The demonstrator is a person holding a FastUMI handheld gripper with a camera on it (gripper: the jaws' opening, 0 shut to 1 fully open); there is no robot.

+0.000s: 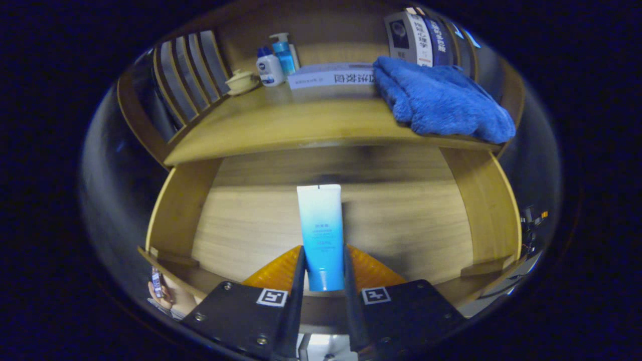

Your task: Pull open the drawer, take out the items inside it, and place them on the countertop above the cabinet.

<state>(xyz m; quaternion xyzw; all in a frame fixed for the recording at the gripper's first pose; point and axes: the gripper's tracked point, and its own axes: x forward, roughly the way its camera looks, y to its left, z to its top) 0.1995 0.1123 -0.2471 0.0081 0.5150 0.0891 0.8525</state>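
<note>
Hand-held gripper [324,273] clamped on blue tube [321,235] above open drawer [331,225]; tube print unreadable.

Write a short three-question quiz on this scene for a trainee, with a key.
1. True or false: the tool is shut on the blue-and-white tube, which stands up between its fingers.
2. What lies on the countertop toward its right end? A) a blue towel B) a red mug C) a cutting board
3. Fill in: near the back of the countertop, beside the two bottles, sits a small lidded ____.

Key:
1. True; both fingers press the tube's lower part, above the open drawer.
2. A, the blue towel.
3. Cup.
</note>
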